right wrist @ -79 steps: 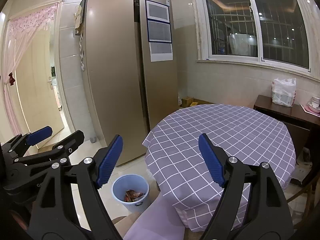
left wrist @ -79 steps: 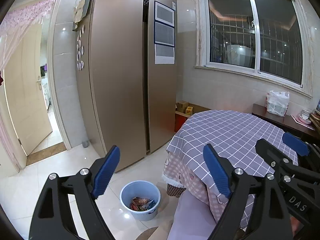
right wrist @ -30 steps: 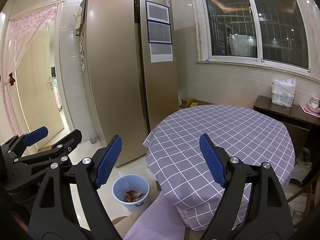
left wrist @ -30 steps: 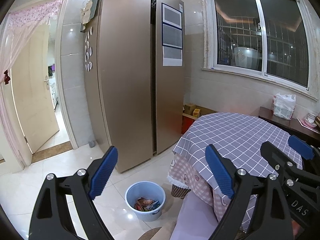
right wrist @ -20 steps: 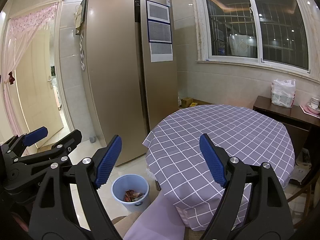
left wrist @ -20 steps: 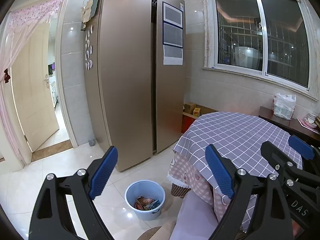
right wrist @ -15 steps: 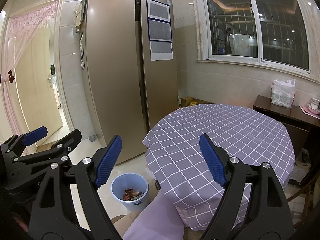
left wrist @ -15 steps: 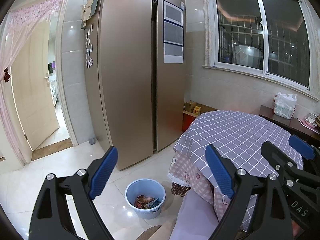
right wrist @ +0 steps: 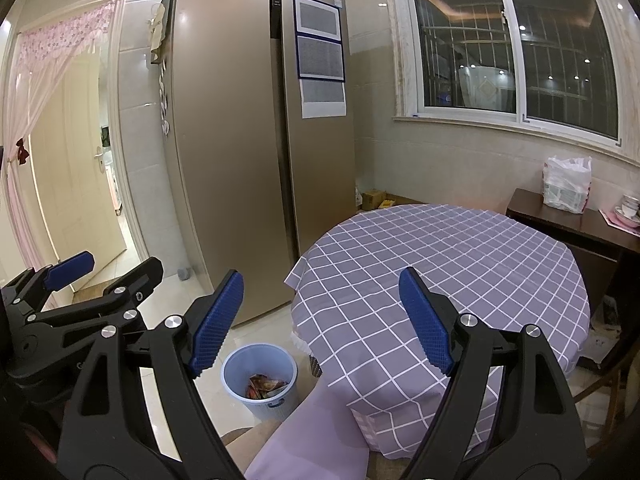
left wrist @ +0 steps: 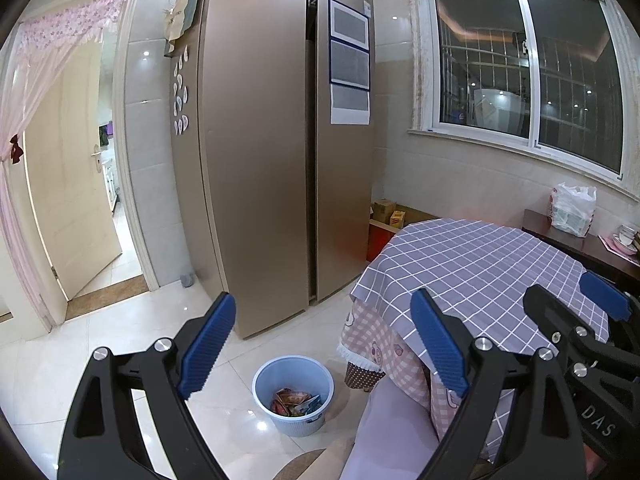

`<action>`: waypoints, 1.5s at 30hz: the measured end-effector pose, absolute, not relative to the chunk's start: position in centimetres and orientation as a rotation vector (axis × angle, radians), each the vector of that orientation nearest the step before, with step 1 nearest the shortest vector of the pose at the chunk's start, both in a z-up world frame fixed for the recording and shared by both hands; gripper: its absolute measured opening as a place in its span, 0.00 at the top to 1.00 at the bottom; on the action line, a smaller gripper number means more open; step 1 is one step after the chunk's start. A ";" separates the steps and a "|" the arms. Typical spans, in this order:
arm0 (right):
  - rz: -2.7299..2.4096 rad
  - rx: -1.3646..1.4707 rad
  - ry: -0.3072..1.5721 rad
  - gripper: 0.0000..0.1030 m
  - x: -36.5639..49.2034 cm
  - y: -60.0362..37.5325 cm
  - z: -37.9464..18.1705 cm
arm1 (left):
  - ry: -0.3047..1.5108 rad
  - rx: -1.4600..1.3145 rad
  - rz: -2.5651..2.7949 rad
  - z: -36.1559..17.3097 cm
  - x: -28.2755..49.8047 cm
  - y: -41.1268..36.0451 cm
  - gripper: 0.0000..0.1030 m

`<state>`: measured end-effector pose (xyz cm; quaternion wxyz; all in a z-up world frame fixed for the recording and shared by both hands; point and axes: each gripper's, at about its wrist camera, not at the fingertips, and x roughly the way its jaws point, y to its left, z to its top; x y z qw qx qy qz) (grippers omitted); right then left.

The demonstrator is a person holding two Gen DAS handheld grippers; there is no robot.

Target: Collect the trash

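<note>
1. The left gripper (left wrist: 322, 346) hangs in the air with its 2 blue-padded fingers (left wrist: 206, 344) spread wide and nothing between them.
2. The right gripper (right wrist: 320, 322) is just as wide, its fingers (right wrist: 218, 320) bare of any load; in the left wrist view it shows at the far right edge (left wrist: 576, 312), just beside the left one.
3. The blue bin (left wrist: 293, 394) stands on the white tiled floor (left wrist: 120, 344), below and ahead of the gap between the left fingers — nearer the left pad than the right.
4. Trash (left wrist: 296, 402), a heap of coloured wrappers, lies in the bottom of the bin; seen from the right wrist, the bin (right wrist: 260, 376) sits low, just right of that gripper's left finger.
5. The round counter (right wrist: 440, 264), under a purple checked cloth, spreads beyond the right finger of each gripper — its top bare.
6. A tall bronze fridge (left wrist: 272, 160) stands past the bin, well beyond the fingertips.
7. A white plastic bag (right wrist: 566, 184) rests on a dark side table (right wrist: 560, 220) far to the right.
</note>
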<state>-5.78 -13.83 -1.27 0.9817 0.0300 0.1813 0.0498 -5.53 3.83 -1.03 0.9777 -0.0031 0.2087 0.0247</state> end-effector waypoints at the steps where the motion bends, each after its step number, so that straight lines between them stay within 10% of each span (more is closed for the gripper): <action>1: 0.101 0.061 0.366 0.23 -5.8 -13.9 -1.3 | 0.421 -0.007 0.049 -1.0 -5.5 3.8 0.15; 45: 0.116 0.058 0.380 0.23 -5.7 -13.8 -1.8 | 0.443 -0.005 0.053 -1.0 -5.3 4.0 0.15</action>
